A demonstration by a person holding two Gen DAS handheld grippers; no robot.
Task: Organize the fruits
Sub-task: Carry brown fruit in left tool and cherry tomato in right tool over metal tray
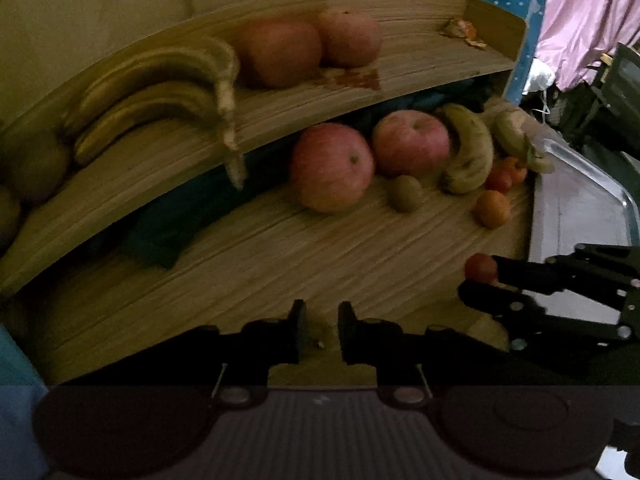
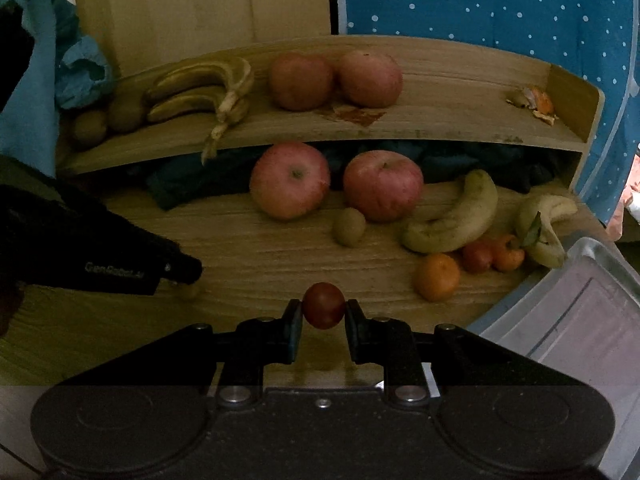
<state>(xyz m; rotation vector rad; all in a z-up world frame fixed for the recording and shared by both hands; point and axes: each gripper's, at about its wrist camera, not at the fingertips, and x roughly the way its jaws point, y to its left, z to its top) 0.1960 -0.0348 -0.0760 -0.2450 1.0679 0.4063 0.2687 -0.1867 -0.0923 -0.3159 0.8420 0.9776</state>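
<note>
Tomato: pinched in your right hand-held gripper, low above bench. Left hand-held gripper: slightly spread, empty. Risk: round, soft fruit; squeeze harder, it bursts; ease off, it rolls toward tray.

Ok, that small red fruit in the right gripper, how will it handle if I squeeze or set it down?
The small red fruit looks round and smooth, so it would probably roll on the wooden table. The right gripper pinches only its sides; it may slip. It looks thin-skinned, so squeeze gently.
</note>
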